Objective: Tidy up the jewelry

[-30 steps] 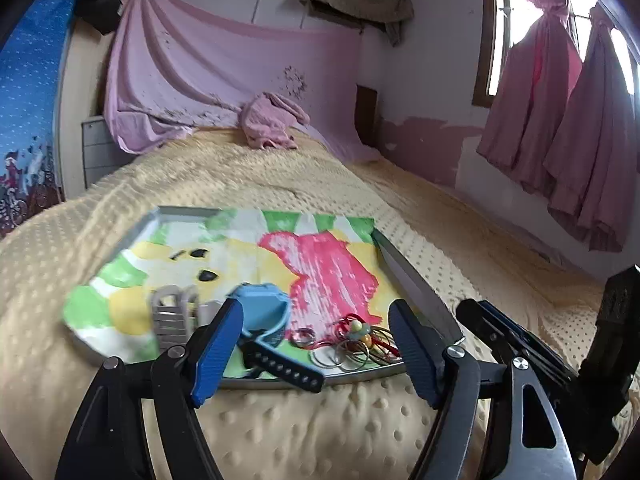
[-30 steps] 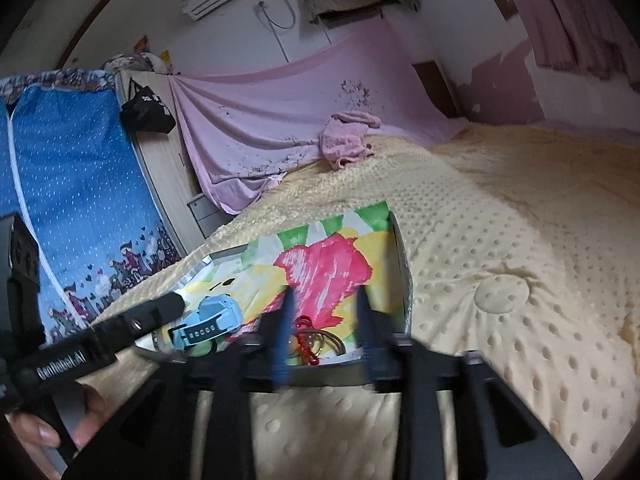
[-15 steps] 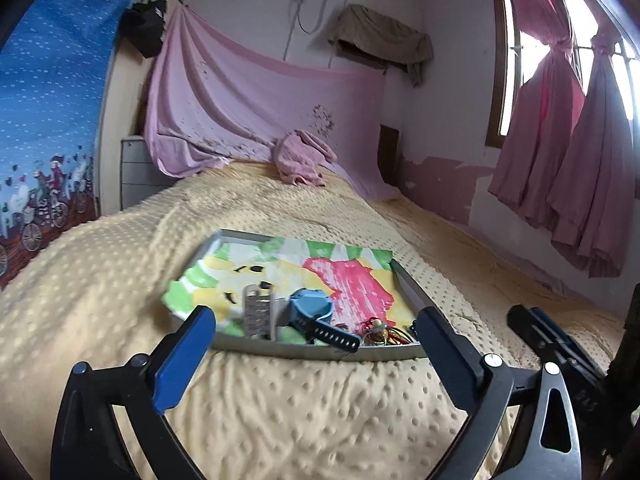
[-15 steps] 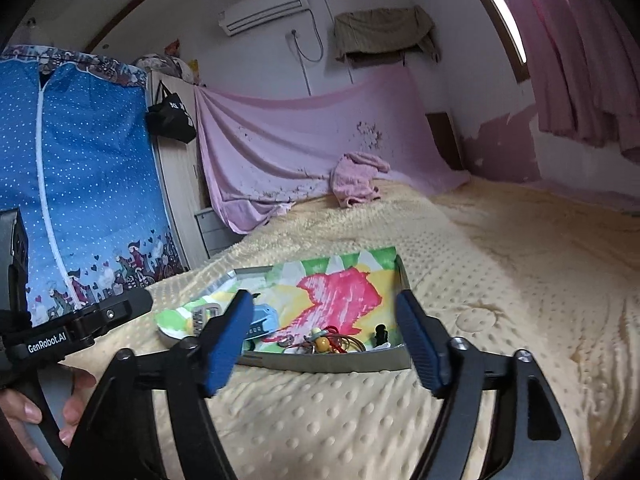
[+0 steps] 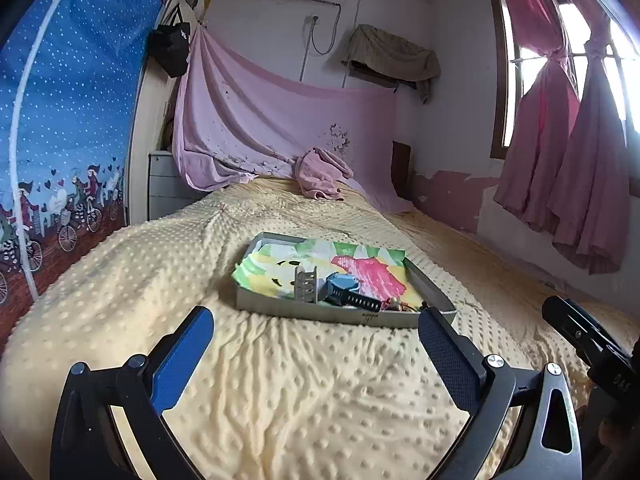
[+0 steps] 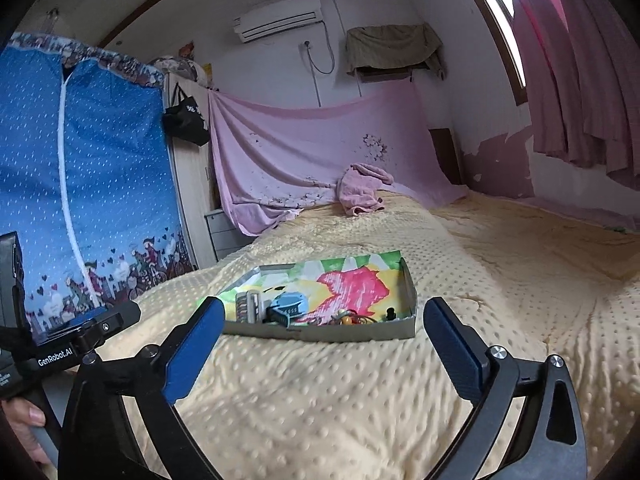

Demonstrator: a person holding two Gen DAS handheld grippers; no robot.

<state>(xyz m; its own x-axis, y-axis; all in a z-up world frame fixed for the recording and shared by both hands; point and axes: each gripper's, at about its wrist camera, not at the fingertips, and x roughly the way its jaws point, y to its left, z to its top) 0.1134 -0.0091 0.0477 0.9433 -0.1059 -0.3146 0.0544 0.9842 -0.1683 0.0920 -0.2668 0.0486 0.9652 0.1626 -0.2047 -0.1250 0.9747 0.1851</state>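
A shallow grey tray lined with a bright painted sheet lies on the yellow dotted bedspread, beyond both tools and apart from them. Along its near edge sit a grey metal watch band, a blue watch with a dark strap, and at the right end a tangle of red and gold bangles. The left gripper stands wide with only bedspread between its blue pads. The right gripper has its jaws opening, already wide, and nothing lies between them.
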